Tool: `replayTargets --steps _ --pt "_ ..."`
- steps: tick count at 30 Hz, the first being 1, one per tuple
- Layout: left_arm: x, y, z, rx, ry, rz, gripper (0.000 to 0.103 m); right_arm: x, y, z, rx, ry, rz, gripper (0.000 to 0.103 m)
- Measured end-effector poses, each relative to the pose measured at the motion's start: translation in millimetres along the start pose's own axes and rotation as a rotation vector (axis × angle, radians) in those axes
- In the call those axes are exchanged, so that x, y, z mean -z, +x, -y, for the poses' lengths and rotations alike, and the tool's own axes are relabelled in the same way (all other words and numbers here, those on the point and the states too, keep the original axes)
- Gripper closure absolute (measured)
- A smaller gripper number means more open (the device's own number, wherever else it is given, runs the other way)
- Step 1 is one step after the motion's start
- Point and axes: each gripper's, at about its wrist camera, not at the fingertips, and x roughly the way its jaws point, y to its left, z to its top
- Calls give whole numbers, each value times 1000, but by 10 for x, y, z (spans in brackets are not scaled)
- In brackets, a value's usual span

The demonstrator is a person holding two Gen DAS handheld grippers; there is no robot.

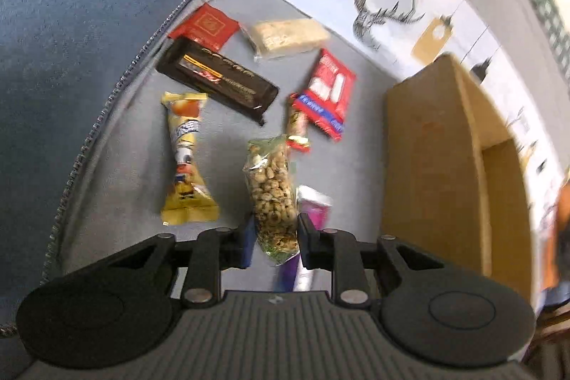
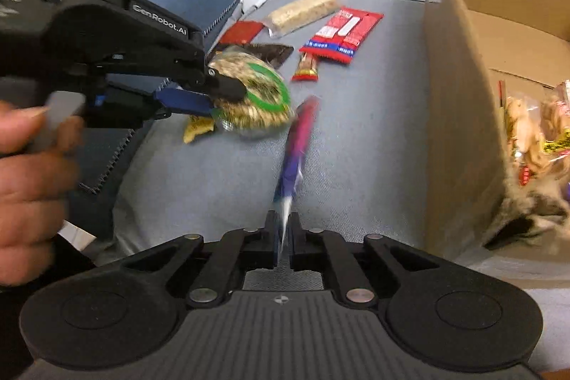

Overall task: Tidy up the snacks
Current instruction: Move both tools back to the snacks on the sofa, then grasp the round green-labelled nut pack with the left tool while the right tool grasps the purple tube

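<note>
The cardboard box [image 2: 459, 102] stands open at the right of the grey tabletop [image 2: 356, 148], with clear bags of pale snacks [image 2: 534, 130] inside. The left tool [image 1: 274, 230], marked "GenRobot.AI", is clamped on a clear bag of nuts [image 1: 272, 191]. The right tool [image 2: 283, 234] is pinched narrow on a pink-and-purple packet [image 2: 297, 148], just beside the box. A red packet [image 2: 340, 32] and an oat bar [image 2: 302, 11] lie farther off.

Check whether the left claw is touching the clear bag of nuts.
Touching. The left wrist view shows the left claw with its fingers pressed against both sides of the bag of nuts.
</note>
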Motion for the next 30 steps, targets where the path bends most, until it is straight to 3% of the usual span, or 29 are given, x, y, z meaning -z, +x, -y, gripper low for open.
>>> replayTargets --steps 3,5,8,11,13,17,20,24,30 --pt "-17 3 10 -93 14 32 60 3 135 -44 41 -66 4 81" --pt "-25 -19 -14 -75 -10 36 39 13 177 -93 70 -104 18 73" --pt "-18 58 60 -88 9 19 25 -26 242 -118 45 -107 28 63" --pt "-26 155 144 -106 47 2 22 -68 321 -167 40 -110 30 52" --pt "-29 219 195 -129 77 -9 19 -91 397 -199 54 -113 24 51" --pt "-26 321 234 -144 111 -26 17 -103 503 -224 83 -119 17 52" --pt "-41 385 226 -149 105 -43 16 -78 478 -233 131 -161 21 74" --pt "-61 442 266 -157 116 -56 16 -79 364 -103 160 -122 19 87" --pt "-37 574 374 -207 175 -64 19 -21 278 -19 162 -101 22 86"
